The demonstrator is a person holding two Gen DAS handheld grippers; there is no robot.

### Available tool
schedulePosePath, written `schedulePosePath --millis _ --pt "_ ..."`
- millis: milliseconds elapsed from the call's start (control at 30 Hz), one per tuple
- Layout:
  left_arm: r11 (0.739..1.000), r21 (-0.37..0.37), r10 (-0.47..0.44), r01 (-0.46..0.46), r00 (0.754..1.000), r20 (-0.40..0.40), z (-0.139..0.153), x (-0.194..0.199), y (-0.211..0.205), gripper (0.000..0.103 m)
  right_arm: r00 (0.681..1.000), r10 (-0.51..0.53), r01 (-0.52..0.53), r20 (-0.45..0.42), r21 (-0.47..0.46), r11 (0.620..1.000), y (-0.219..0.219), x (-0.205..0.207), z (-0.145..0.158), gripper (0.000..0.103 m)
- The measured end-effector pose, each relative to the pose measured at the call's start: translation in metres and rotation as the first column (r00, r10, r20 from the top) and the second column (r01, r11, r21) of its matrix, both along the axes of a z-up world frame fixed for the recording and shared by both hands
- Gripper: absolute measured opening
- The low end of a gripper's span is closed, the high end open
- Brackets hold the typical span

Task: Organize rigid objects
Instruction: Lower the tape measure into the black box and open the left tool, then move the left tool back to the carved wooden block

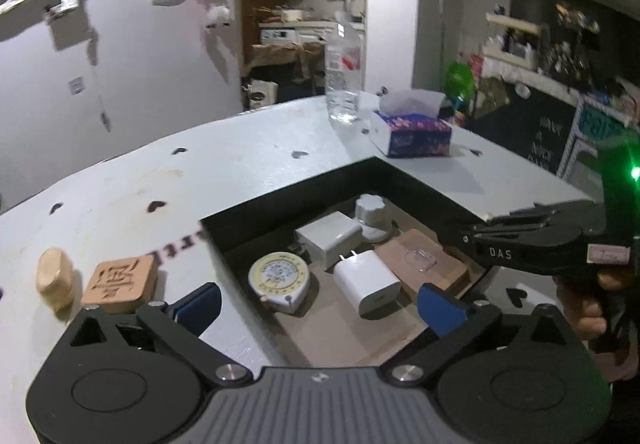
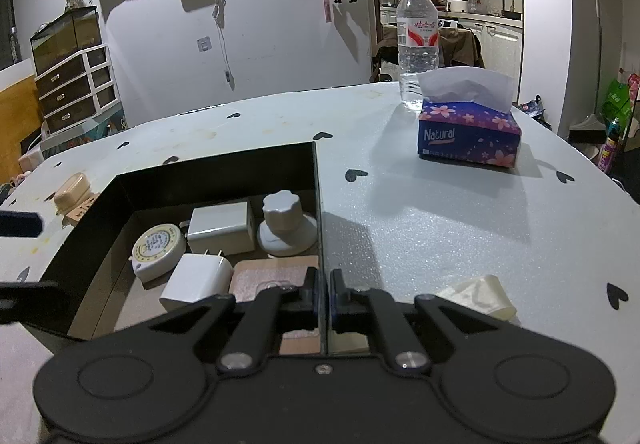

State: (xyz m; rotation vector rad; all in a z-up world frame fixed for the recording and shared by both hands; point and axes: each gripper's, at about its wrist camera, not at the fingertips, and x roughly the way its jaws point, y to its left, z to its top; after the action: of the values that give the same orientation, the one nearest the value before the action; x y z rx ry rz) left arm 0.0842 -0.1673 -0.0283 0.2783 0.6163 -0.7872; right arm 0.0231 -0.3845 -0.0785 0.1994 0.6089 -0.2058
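Note:
A black open box (image 1: 288,200) sits on the pale table and holds a round tape measure (image 1: 279,275), two white chargers (image 1: 366,286) (image 1: 328,236), a white knob (image 1: 370,210) and a brown card with a clear hook (image 1: 420,262). My left gripper (image 1: 320,306) stands wide open above the box's near side, nothing between its blue pads (image 1: 440,308). My right gripper (image 2: 324,284) is shut on the box's thin right wall (image 2: 319,204). A carved wooden block (image 1: 120,280) and a beige piece (image 1: 54,276) lie left of the box.
A cream wedge-shaped object (image 2: 476,298) lies on the table right of my right gripper. A purple tissue box (image 2: 468,134) and a water bottle (image 2: 416,40) stand at the table's far side. A hand (image 1: 592,316) holds the right gripper.

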Motion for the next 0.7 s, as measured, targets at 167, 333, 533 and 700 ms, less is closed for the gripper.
schedulePosePath --millis 167,333,533,700 --pt "0.994 -0.068 0.087 -0.087 0.996 0.007 0.007 -0.001 0.028 0.103 1.0 0.0 0.0 -0.001 -0.003 1.0 0.0 0.0 0.0 0.006" --pt "0.97 -0.126 0.209 -0.206 0.978 0.014 0.01 0.01 0.059 0.103 1.0 -0.001 0.001 0.003 -0.01 1.0 0.0 -0.001 0.0 0.005" --pt "0.926 -0.164 0.353 -0.341 0.934 0.051 0.001 0.035 0.082 0.103 1.0 -0.003 0.003 0.005 -0.016 1.0 0.003 -0.001 0.0 0.005" --pt "0.908 -0.169 0.397 -0.384 0.916 0.056 -0.012 0.066 0.085 0.103 1.0 -0.004 0.004 0.005 -0.016 1.0 0.003 -0.001 0.001 0.005"
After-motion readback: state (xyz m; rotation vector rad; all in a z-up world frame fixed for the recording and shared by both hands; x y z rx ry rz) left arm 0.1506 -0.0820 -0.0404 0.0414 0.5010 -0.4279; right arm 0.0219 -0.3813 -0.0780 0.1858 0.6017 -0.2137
